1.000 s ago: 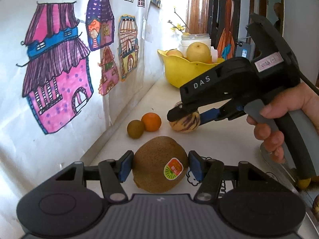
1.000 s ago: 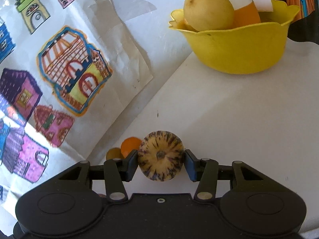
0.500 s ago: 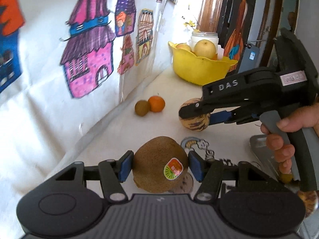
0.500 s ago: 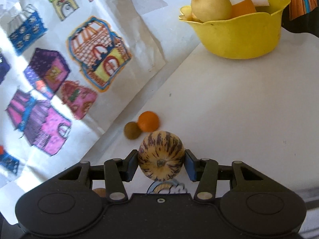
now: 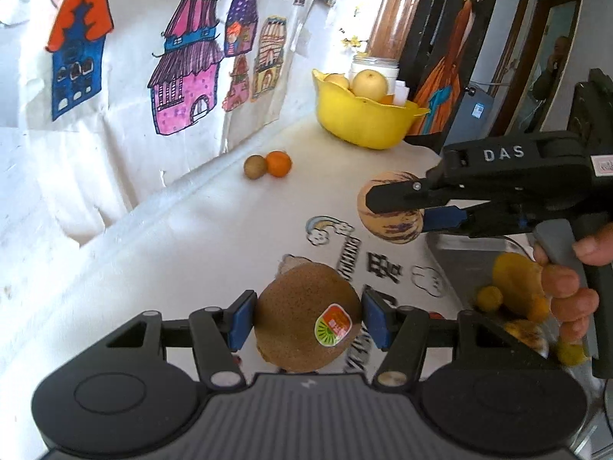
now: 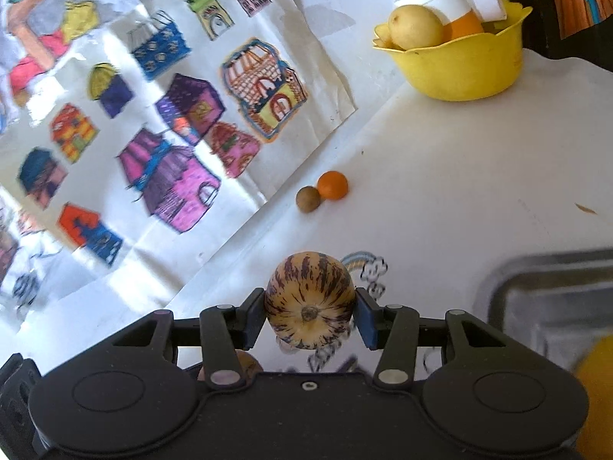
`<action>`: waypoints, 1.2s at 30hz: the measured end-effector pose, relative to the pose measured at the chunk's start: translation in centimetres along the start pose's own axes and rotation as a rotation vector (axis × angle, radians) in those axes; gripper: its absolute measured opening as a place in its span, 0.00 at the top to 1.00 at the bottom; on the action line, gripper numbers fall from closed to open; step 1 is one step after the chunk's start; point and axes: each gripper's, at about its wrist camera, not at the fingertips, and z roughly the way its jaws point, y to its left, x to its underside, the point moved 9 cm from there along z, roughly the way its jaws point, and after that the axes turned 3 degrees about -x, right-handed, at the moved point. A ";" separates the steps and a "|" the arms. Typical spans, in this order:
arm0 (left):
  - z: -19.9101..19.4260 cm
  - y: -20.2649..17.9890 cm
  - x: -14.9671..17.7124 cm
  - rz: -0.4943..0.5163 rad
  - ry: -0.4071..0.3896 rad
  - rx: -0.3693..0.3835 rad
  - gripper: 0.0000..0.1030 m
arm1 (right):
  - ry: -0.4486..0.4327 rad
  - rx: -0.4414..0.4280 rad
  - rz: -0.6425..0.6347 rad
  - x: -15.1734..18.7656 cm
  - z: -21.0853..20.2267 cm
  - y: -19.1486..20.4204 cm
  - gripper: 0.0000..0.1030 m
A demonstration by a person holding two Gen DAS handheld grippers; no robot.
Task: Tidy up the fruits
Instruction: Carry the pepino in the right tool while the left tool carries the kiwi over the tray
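White tabletop under a wall of painted-house drawings, with the metal tray as landmark. Left gripper is clamped on a stickered kiwi, right gripper on a striped melon; both are carried above the table just beside the tray, which already holds yellow fruits. Likely next: lower each into the tray and release. A tangerine and small brown fruit wait farther off, the yellow bowl beyond; nothing blocks.
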 end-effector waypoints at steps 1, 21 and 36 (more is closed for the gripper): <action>-0.5 -0.4 0.2 0.001 -0.003 0.003 0.39 | -0.003 -0.005 0.002 0.3 -0.6 0.1 0.51; -8.0 -10.2 3.0 0.063 -0.072 0.161 0.39 | -0.103 0.009 -0.009 8.2 -16.4 -0.6 0.51; -7.6 -17.7 8.3 0.182 -0.049 0.290 0.39 | -0.142 0.102 0.088 15.0 -22.5 -7.2 0.51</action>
